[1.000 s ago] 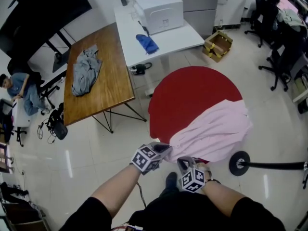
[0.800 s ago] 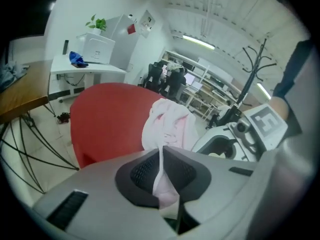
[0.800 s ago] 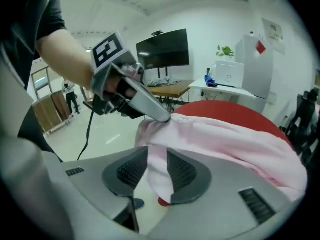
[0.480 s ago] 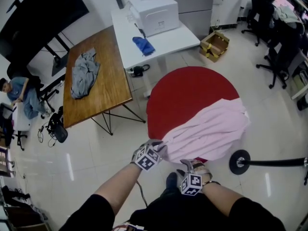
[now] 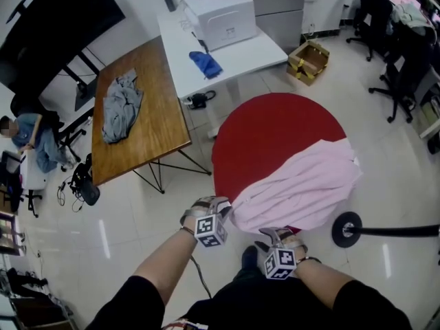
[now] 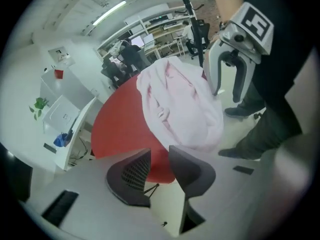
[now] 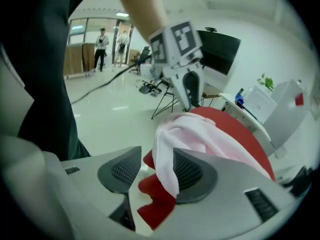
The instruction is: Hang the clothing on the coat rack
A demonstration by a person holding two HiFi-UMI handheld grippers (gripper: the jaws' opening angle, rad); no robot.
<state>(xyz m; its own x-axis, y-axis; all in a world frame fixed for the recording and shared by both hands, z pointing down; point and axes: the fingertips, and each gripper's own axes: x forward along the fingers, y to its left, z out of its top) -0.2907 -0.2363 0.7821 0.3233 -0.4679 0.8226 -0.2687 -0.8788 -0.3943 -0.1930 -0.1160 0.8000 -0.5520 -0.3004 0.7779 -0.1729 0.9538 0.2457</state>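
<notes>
A pink garment (image 5: 302, 188) lies spread over the near half of a round red table (image 5: 268, 129). My left gripper (image 5: 221, 208) hangs just off the garment's near-left corner. Its jaws have just been opening and nothing is between them (image 6: 159, 176). My right gripper (image 5: 275, 237) is at the garment's near edge. Its jaws sprang wide and have just come in a little. A fold of pink cloth (image 7: 165, 149) hangs loose between them, resting against the right pad (image 7: 192, 171). The coat rack's round base (image 5: 346, 229) stands to the right, with its pole (image 5: 399, 234) running off to the right.
A wooden table (image 5: 155, 74) at the left carries a grey garment (image 5: 122, 105). Behind it a white desk (image 5: 251, 53) holds a printer (image 5: 223, 12) and a blue cloth (image 5: 205, 64). A cardboard box (image 5: 309, 59) and office chairs (image 5: 395, 67) stand at the back right.
My left gripper has rolled over and dropped back from the garment's corner towards me. The right gripper has sunk a little at the near edge. The garment has settled on the table.
</notes>
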